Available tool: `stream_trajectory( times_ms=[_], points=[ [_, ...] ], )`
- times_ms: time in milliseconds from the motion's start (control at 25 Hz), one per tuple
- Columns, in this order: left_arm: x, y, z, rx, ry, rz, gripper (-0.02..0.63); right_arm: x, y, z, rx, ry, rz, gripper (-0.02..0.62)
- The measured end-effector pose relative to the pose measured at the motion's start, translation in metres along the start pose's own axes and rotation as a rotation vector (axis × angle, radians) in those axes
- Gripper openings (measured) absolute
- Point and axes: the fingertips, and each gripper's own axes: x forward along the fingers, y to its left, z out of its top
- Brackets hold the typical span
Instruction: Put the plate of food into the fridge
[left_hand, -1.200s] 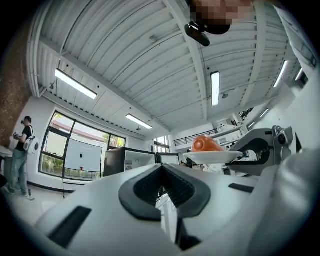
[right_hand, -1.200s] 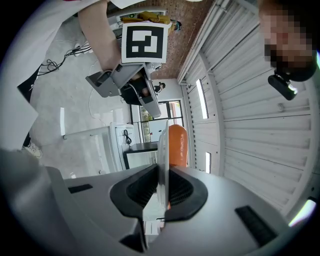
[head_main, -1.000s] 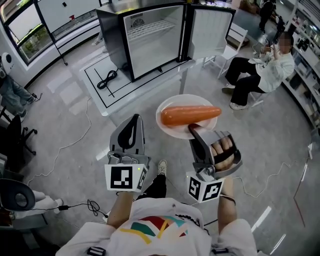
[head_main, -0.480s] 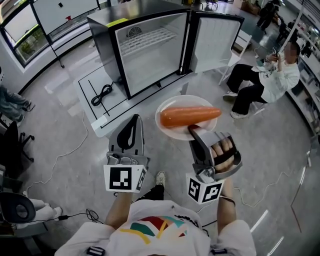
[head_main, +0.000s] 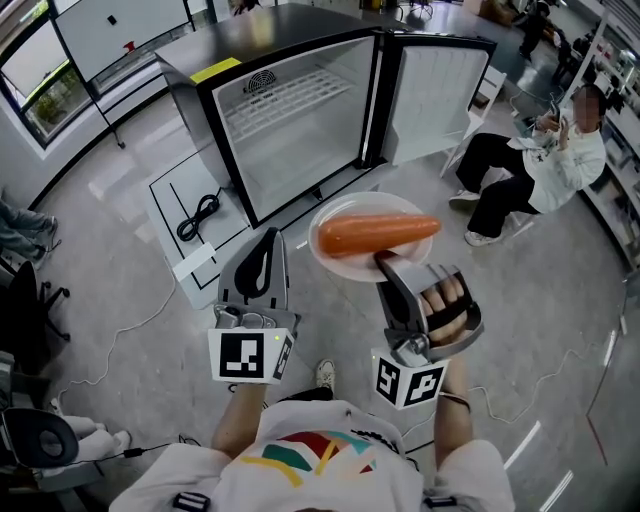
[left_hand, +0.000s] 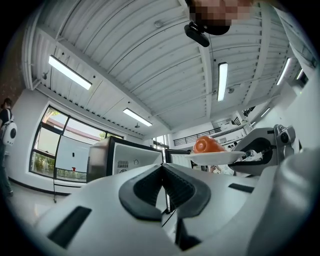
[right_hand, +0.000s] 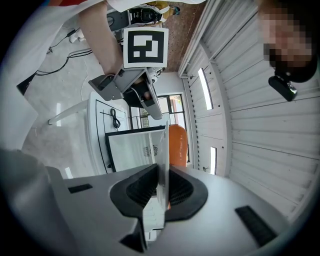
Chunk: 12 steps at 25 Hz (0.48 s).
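A white plate (head_main: 345, 258) carries one big orange carrot (head_main: 378, 231) and hangs in the air in front of me. My right gripper (head_main: 384, 259) is shut on the plate's near rim; in the right gripper view the rim (right_hand: 161, 150) stands edge-on between the pads, with the carrot (right_hand: 177, 144) beyond. My left gripper (head_main: 267, 238) is held left of the plate, shut with nothing in it, its pads meeting in the left gripper view (left_hand: 162, 172). The small black fridge (head_main: 300, 110) stands ahead with its door (head_main: 432, 85) swung open to the right, white inside with a wire shelf.
The fridge rests on a low white table (head_main: 190, 265) with a coiled black cable (head_main: 200, 213) on its left part. A person sits on a chair (head_main: 545, 150) at the right. Cables trail over the grey floor (head_main: 120, 310) at the left.
The fridge and its table have come closer and lower in the head view as I moved towards them. Both grippers and the plate keep the same pose.
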Motion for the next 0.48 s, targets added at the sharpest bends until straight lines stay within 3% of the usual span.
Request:
stream_trajectory(
  times_ms=[480],
  points=[
    [0.046,0.043,-0.013,-0.019,-0.012,0.022,0.006,0.066,0.004,-0.004,-0.017,-0.015,0.020,0.034]
  ],
)
